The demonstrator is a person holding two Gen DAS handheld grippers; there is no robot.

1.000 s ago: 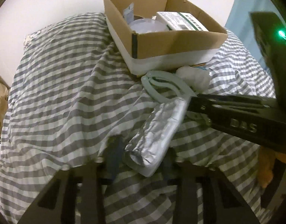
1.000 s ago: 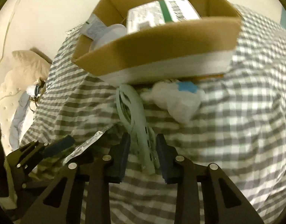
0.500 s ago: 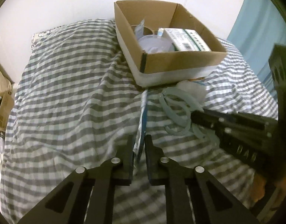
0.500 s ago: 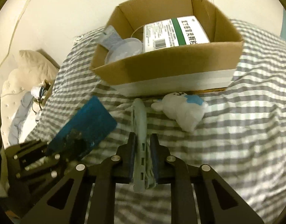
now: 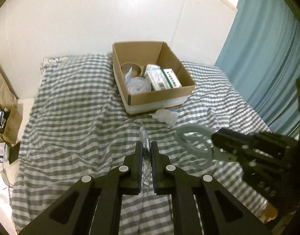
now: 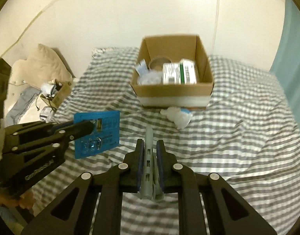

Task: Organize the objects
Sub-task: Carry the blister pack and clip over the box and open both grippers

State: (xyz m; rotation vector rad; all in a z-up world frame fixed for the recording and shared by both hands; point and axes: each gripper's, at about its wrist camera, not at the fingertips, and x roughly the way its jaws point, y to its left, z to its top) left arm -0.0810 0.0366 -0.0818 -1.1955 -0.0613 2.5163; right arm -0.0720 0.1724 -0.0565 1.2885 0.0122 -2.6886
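My left gripper [image 5: 146,146] is shut on a flat blue blister pack [image 5: 144,137], seen edge-on here and as a blue card in the right wrist view [image 6: 103,131]. My right gripper [image 6: 150,145] is shut on a pale green plastic clip tool [image 6: 149,156], whose looped handles show in the left wrist view [image 5: 195,143]. Both are held above the striped bed. The open cardboard box [image 5: 159,96] stands ahead on the bed and holds a green-and-white carton [image 5: 165,78], a tape roll and plastic bags. A small white plush toy [image 5: 166,115] lies in front of the box.
The grey-and-white checked bedcover [image 5: 71,117] spreads all around the box. A teal curtain [image 5: 267,58] hangs on the right. A white wall stands behind the bed. A small cardboard box with clutter [image 6: 56,94] and a beige cushion [image 6: 40,64] lie to the left of the bed.
Both grippers closed on their objects and lifted them up and back from the bed. The box now looks farther away and its inside is visible.
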